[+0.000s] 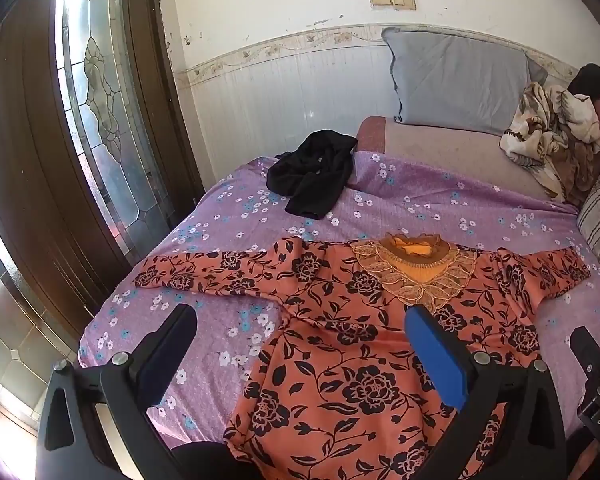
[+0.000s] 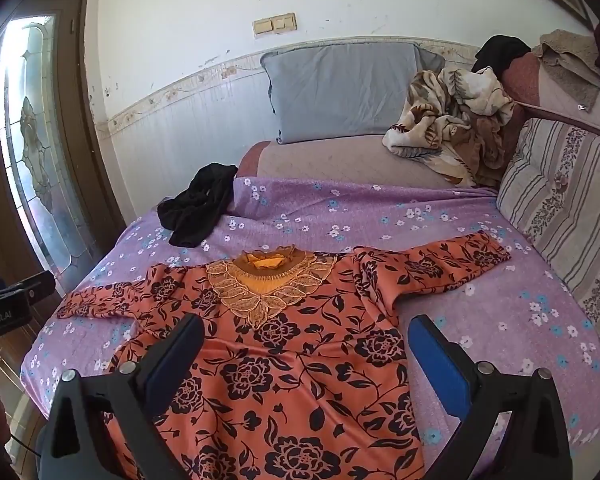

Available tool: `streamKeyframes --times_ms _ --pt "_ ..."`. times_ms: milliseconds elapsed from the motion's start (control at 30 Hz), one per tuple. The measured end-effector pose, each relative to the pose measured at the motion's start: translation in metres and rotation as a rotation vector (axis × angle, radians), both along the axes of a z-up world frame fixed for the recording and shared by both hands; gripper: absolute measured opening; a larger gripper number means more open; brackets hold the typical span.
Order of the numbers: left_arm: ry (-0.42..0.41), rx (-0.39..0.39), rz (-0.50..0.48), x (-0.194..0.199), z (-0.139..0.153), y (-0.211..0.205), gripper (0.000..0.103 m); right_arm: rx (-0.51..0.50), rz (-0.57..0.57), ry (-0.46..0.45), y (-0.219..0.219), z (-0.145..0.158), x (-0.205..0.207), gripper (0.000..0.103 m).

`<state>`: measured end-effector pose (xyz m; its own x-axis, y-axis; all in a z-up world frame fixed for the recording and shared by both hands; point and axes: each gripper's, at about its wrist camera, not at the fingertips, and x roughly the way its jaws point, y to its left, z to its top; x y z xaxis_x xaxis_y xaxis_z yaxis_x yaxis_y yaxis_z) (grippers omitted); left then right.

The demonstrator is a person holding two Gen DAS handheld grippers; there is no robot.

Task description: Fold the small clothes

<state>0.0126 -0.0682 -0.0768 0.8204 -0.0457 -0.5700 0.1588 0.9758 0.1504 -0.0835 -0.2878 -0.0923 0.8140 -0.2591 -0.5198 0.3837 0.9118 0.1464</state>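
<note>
An orange top with black flowers [image 1: 340, 340] lies spread flat on the purple flowered sheet [image 1: 420, 200], sleeves out to both sides, lace collar [image 1: 416, 268] at the far end. It also shows in the right wrist view [image 2: 300, 360]. My left gripper [image 1: 300, 320] is open and empty, held above the top's left side near its hem. My right gripper [image 2: 306, 332] is open and empty above the top's right side. A crumpled black garment [image 1: 312, 176] lies farther back on the sheet; it also shows in the right wrist view [image 2: 196, 204].
A grey pillow [image 2: 340, 92] leans on the wall at the head of the bed. A beige patterned blanket [image 2: 452, 120] is heaped at the back right. A striped cushion [image 2: 560, 208] lines the right side. A wooden door with glass [image 1: 100, 120] stands left of the bed.
</note>
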Motion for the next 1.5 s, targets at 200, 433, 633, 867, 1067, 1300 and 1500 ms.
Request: streamKeyframes --times_ms 200,433,633,867,1067,1300,1500 --pt "0.009 0.009 -0.008 0.001 -0.004 -0.002 0.103 0.007 0.001 0.002 -0.003 -0.003 0.001 0.103" --pt "0.014 0.014 -0.016 0.001 -0.006 -0.003 0.103 0.021 -0.003 0.005 -0.004 -0.006 0.001 0.103" --pt "0.018 0.02 -0.016 0.002 -0.008 -0.004 0.103 0.027 -0.004 0.009 -0.004 -0.009 0.002 0.103" --pt "0.022 0.022 -0.014 0.003 -0.009 -0.004 0.103 0.035 -0.003 0.013 -0.004 -0.01 0.004 0.103" --pt "0.02 0.022 -0.008 0.005 -0.01 -0.002 0.103 0.046 -0.004 0.013 -0.005 -0.011 0.005 0.103" --pt "0.031 0.025 -0.003 0.011 -0.016 -0.001 0.103 0.083 -0.006 0.006 -0.007 -0.017 0.009 0.103" --pt "0.048 0.034 -0.011 0.019 -0.025 -0.008 0.103 0.102 -0.011 0.023 -0.013 -0.025 0.015 0.103"
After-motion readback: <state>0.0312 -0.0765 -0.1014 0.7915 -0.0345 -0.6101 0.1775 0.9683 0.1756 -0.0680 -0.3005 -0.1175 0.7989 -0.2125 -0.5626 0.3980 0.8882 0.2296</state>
